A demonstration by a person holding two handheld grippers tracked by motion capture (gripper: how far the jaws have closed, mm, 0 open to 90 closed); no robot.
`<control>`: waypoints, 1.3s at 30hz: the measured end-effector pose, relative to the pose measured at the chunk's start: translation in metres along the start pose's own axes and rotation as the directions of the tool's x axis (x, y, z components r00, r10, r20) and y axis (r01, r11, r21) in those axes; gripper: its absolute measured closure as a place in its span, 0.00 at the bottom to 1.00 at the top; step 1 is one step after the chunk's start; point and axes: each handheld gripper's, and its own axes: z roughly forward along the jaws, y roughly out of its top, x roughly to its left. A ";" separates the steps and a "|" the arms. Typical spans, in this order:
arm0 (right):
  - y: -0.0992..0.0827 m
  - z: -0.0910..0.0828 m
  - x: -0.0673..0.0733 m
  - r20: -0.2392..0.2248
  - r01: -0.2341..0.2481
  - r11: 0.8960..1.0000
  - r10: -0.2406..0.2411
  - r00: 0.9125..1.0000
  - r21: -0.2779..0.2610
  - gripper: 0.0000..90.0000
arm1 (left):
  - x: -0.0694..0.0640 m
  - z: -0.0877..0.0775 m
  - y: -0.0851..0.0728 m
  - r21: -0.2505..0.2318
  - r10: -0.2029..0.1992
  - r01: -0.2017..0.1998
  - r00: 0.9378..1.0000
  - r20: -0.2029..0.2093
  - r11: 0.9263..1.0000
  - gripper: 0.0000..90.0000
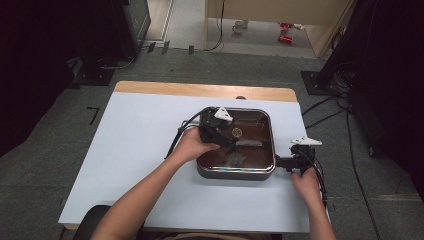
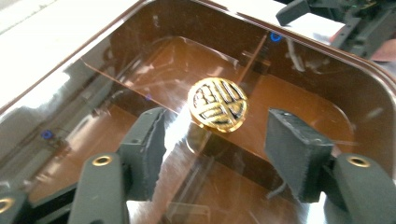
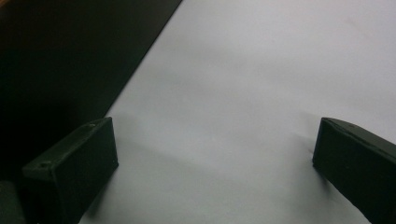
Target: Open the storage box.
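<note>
Left gripper view: my left tool (image 2: 215, 144) hangs half-open over the brown lid (image 2: 140, 65), its gold knob (image 2: 218, 104) just ahead between the pads, untouched. My right tool (image 3: 215, 168) gapes over the counter (image 3: 261, 70).

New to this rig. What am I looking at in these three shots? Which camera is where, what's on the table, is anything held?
There's no robot arm here. A person holds a hand-operated two-jaw gripper in each hand.

The high view looks down from above the person's side. It shows a table with a pale cover, and on it a brown square lidded pan with a round gold knob in the middle of its see-through lid. The left gripper is over the lid; the right gripper lies at the pan's right side.

The left gripper view rides on that gripper and looks along its black jaws. They stand apart on either side of the gold knob, not touching it, so nothing is gripped yet.

The right gripper view does the same for the right gripper: jaws wide open over the bare cover, holding nothing.
</note>
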 end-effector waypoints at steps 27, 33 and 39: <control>0.000 0.000 0.000 -0.001 -0.001 1.000 0.001 1.000 0.001 0.00 | -0.003 0.019 -0.002 -0.030 0.028 -0.028 1.000 -0.002 0.999 0.65; 0.000 0.000 0.000 -0.001 -0.001 1.000 0.001 1.000 0.001 0.00 | -0.003 0.017 -0.001 -0.029 0.021 -0.021 1.000 0.009 0.999 0.65; 0.000 0.000 0.000 -0.001 -0.001 1.000 0.001 1.000 0.001 0.00 | -0.002 0.008 0.003 -0.041 0.010 -0.009 1.000 0.025 0.999 0.65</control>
